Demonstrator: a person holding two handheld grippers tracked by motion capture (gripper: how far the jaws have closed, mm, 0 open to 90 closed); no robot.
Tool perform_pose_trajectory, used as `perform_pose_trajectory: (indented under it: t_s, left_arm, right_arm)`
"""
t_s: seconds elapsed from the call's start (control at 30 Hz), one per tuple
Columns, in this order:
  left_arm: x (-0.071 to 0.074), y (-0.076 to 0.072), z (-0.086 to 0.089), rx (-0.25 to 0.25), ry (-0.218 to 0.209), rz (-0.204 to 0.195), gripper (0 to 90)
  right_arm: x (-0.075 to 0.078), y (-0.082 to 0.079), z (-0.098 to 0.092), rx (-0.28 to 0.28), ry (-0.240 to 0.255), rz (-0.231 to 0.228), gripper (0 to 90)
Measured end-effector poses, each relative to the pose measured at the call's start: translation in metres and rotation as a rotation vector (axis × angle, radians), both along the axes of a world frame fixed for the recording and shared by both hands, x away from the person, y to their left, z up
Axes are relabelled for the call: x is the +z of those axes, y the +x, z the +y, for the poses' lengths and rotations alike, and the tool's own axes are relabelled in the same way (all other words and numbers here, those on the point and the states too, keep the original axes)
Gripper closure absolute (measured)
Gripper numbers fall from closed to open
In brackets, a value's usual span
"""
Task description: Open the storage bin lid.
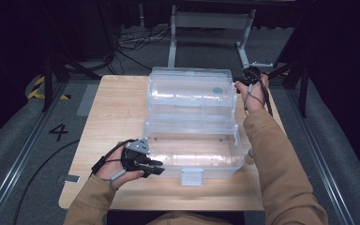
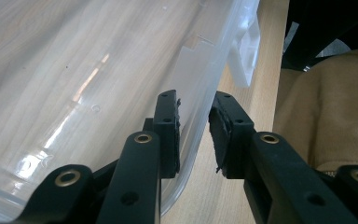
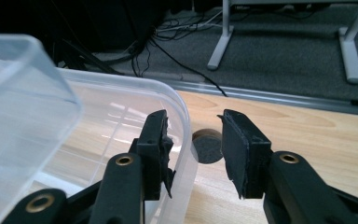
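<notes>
A clear plastic box stands open on the wooden table, with its lid tipped back behind it. My left gripper is at the box's front left corner. In the left gripper view its jaws straddle the front wall, one pad inside and one outside, closed on it. My right gripper is at the lid's far right edge. There its jaws stand open around the lid's rim, the left pad near the rim and the right pad well apart.
A white latch hangs at the box's front middle. A small round dark disc lies on the table just beyond the lid's rim. The table's far edge is close behind the lid, with metal stand legs and cables on the floor.
</notes>
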State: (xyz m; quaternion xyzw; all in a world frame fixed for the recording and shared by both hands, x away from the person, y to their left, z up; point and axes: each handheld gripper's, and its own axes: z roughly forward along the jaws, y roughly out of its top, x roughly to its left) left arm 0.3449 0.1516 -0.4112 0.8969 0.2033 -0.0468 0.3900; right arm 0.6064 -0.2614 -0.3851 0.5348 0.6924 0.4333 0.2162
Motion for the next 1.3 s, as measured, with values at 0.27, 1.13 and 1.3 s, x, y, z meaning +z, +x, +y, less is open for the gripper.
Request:
perform_pose_trajectory:
  t_s: [0.27,1.13,1.3]
  left_arm:
    - [0.016,0.003,0.007,0.008,-0.076,-0.003,70.5]
    - [0.042,0.014,0.040,0.176,-0.089,-0.040,53.7]
    - [0.045,0.020,0.040,0.222,-0.065,-0.055,52.8]
  right_arm:
    - [0.021,-0.023,-0.009,0.061,0.039,-0.064,53.6]
    - [0.046,-0.161,-0.053,0.172,0.037,-0.288,46.1]
    - [0.048,-0.174,-0.057,0.195,0.036,-0.295,47.4]
